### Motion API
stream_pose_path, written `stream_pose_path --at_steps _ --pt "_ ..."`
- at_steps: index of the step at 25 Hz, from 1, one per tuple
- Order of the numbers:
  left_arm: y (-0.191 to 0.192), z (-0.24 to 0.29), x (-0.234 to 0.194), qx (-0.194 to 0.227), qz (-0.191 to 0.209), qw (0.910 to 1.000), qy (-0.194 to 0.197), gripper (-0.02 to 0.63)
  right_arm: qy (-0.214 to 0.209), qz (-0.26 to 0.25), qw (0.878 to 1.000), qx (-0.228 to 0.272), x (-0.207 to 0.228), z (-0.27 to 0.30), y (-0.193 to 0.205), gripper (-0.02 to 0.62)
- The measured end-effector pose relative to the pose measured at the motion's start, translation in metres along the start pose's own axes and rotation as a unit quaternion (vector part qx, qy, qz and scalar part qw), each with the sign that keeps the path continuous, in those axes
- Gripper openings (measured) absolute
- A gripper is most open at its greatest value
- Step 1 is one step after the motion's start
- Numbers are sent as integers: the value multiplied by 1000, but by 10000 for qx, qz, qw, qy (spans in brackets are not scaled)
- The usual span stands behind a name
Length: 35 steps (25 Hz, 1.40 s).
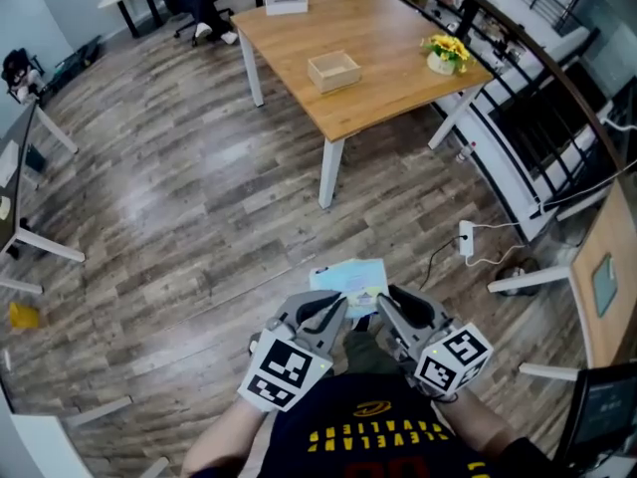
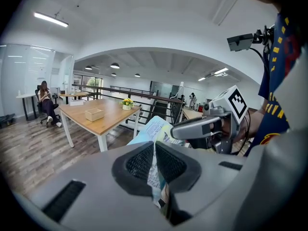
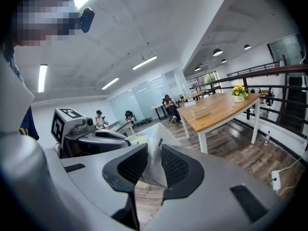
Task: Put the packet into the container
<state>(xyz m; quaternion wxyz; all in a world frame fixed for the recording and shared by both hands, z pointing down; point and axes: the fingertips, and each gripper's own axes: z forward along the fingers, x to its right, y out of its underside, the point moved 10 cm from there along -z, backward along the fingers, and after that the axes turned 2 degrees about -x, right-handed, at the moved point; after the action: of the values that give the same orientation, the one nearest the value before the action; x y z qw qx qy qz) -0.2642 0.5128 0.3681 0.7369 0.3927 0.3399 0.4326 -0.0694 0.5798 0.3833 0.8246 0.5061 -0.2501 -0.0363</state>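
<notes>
The tongs are both raised in front of the person's body, well apart from the worktop point(image 1: 378, 43) on which the container point(image 1: 333, 71) stands. The packet point(image 1: 350, 279) hangs between them above the floor point(image 1: 199, 187). The main hazard from here is judged to be loss of the packet during the carry. Only one pair of pads presses on it, and the grip sits on a thin edge of flexible film. A swing of the arm, or a snag on the other tongs, could pull the film free and drop it to the floor short of the worktop. A second hazard lies at the container, which is a small open box. A limp packet released off-centre or flat across the rim may lodge on the rim or slide onto the worktop instead of falling inside. The box also looks light, so a knock from either tool could push it out of place. The left tongs point(image 2: 155, 147) are pressed together, with the packet's edge pinched between the ribbed pads. The right tongs point(image 3: 154, 154) are spread. Another part of the packet stands in the gap between their pads, but the pads do not clamp it. Whether the film brushes one pad cannot be told.
</notes>
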Motion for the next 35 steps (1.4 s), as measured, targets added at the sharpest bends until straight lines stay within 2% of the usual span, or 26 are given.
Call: stream_pose_path --at_steps 8,10,14,17,22,31,35 --pt "-37 65 -14 -74 -32 9997 -250 31 -218 398 9983 355 71 9 -34 55" --pt "-45 86 -18 -12 -224 9995 -240 35 -301 532 9973 412 95 10 -44 51" --pt "-58 121 -22 205 -922 9954 -148 45 -527 715 9950 455 134 10 -64 44" --pt "-63 140 -20 266 -1184 9924 -190 59 -662 684 9945 436 155 9 -75 41" --pt "-69 157 -20 343 -1437 9886 -300 75 -848 650 9934 407 179 13 -86 37" --pt "-64 164 -31 363 -1690 9830 -612 170 -933 681 9921 498 201 27 -100 29" --pt "-52 166 -47 434 -2161 9737 -578 172 -844 677 9925 560 209 34 -110 28"
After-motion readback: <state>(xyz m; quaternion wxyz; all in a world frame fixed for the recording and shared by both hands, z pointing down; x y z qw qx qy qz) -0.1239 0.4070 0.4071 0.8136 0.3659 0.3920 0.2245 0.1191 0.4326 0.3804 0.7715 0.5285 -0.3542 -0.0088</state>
